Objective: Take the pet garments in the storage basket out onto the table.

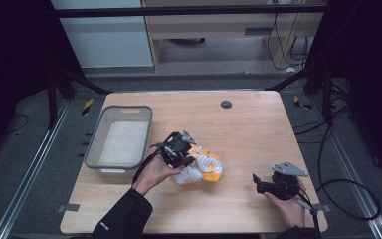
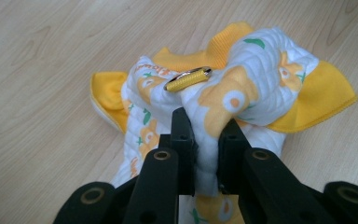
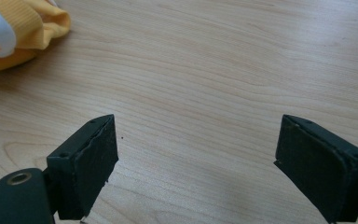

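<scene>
A small quilted garment [image 1: 202, 169], white with yellow trim and an orange flower print, lies crumpled on the wooden table [image 1: 248, 129] near its middle. My left gripper [image 1: 188, 160] is shut on a fold of this garment [image 2: 223, 93]; the left gripper view shows white cloth pinched between the two black jaws, with a yellow ribbed strap just beyond them. My right gripper [image 1: 255, 182] rests low over the table's front right, a hand's width right of the garment, open with bare wood between its pads [image 3: 91, 163]. A yellow corner of the garment [image 3: 23, 32] shows at the upper left of the right gripper view.
A grey plastic bin [image 1: 145, 130] stands on the table's left side, left of the garment. A small dark round disc [image 1: 226, 104] sits near the table's far edge. Cables [image 1: 348, 199] lie on the floor to the right.
</scene>
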The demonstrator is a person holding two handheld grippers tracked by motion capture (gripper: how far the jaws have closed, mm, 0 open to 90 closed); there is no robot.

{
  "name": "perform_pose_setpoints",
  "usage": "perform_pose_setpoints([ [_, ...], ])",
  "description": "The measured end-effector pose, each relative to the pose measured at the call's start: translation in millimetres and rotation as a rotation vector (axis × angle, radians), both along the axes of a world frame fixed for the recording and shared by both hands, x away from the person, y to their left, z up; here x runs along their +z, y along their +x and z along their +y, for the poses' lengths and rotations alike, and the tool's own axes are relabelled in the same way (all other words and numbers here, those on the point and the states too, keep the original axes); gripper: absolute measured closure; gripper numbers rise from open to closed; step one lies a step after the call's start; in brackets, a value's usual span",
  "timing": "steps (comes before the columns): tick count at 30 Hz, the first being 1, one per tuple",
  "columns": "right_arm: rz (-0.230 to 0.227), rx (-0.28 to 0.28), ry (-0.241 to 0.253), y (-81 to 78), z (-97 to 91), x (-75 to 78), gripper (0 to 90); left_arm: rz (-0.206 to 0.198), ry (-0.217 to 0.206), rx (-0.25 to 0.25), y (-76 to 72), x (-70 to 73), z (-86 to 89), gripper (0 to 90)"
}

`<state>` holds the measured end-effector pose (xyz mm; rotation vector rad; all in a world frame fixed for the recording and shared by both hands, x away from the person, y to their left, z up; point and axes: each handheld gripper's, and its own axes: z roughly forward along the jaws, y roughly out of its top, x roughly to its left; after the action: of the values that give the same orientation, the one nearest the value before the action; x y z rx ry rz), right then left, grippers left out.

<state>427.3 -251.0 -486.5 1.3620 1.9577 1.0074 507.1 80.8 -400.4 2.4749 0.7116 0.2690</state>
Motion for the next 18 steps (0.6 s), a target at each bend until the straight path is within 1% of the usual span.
perform_pose_setpoints([
  [1, 0.005, -0.001, 0.005, -0.3, 0.3, 0.2, 12.7, 0.0, -0.002, 0.0, -0.2, -1.5, -0.2, 80.5],
  [4, 0.005, 0.001, 0.003, -0.1, 0.5, -0.1, 12.7, 0.012, 0.0, -0.005, -0.8, -6.5, -0.5, 79.6],
  [9, 0.006, 0.002, 0.002, -0.1, 0.7, -0.2, 12.7, 0.019, -0.003, -0.011, -3.6, -16.2, -0.5, 76.6],
  [12, 0.007, 0.001, 0.003, -0.2, 0.8, -0.2, 12.6, 0.019, -0.015, -0.008, -4.6, -19.9, 0.4, 71.0],
  [14, 0.008, 0.001, 0.003, -0.2, 0.9, -0.3, 12.6, 0.015, -0.014, -0.007, -5.2, -21.6, 1.0, 67.5],
  [16, 0.006, 0.002, 0.002, -0.2, 0.8, -0.3, 12.6, 0.006, -0.013, -0.004, -6.0, -23.2, 1.4, 62.6],
  [18, 0.004, 0.003, -0.003, 0.1, 0.6, -0.6, 12.6, -0.012, -0.004, -0.01, -7.0, -24.6, 1.9, 58.5],
])
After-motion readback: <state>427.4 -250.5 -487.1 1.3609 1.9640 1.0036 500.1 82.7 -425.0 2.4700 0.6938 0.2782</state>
